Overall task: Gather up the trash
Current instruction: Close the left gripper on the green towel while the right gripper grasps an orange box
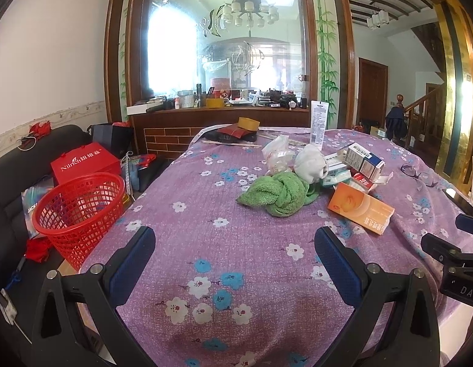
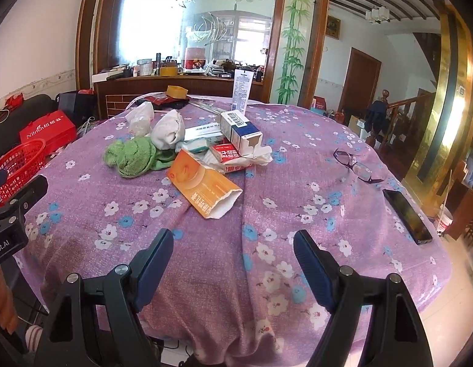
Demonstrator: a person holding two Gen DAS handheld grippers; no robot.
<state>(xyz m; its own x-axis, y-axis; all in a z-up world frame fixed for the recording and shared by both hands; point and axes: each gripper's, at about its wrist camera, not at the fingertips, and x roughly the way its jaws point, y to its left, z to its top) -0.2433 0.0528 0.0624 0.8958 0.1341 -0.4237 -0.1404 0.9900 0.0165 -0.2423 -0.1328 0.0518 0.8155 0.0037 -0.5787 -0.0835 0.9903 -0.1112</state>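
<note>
Trash pile (image 2: 206,153) lies well beyond both grippers' spread, empty fingers (image 2: 154,263).

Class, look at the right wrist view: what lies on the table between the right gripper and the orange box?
Nothing: only bare flowered tablecloth lies between the open right gripper and the orange box, as the right wrist view shows.

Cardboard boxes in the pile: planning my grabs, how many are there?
4 clear: orange box nearest, blue-white box on top, red-white box beneath it, pale box behind. More may be hidden.
</note>
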